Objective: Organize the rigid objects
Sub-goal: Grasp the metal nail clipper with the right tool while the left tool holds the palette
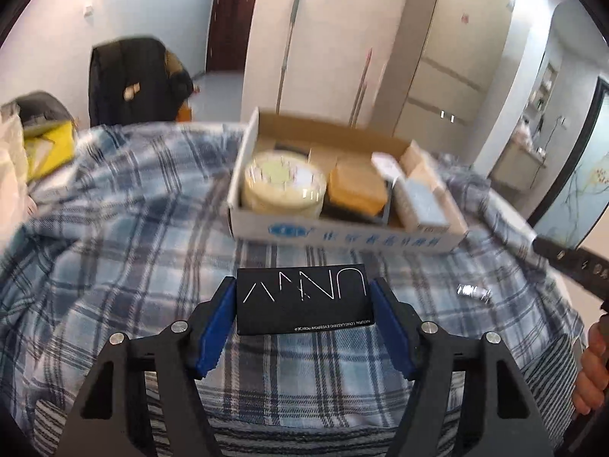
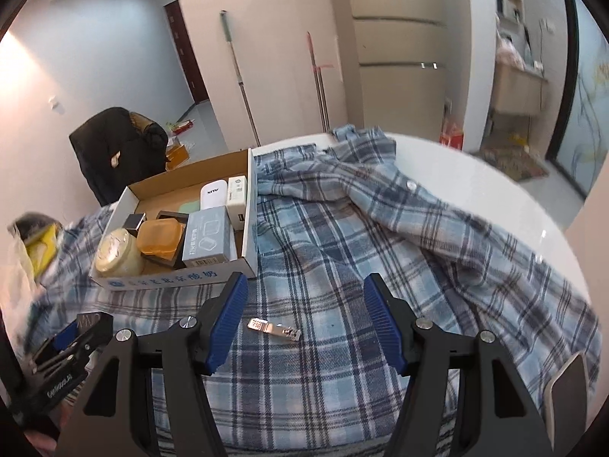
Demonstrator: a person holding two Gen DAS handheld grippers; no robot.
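While you hold both tools over the checked cloth (image 2: 342,228):
Left tongs (image 1: 302,301): clamped on the black box (image 1: 304,299); both blue pads (image 1: 215,316) touch its short sides, and it sits level between them, just short of the cardboard tray (image 1: 342,234).
Right tongs (image 2: 302,327): apart, gripping nothing; the metal clip (image 2: 274,329) lies flat on the cloth between the blue pads, nearer the left one, touching neither.
Tray: near side faces you; inside are a round pale tub (image 1: 283,186), an orange case (image 1: 356,186) beside it, and a pale blue carton (image 1: 420,205) to the right, with small white boxes behind.
In the way: the tray's near wall stands between the black box and the space inside.
Worktop (image 2: 475,175): white, round-edged, bare past the cloth.
Black box: flat, matte, thin white lettering upside down from your side.
Clip: small, shiny silver, lying aslant.
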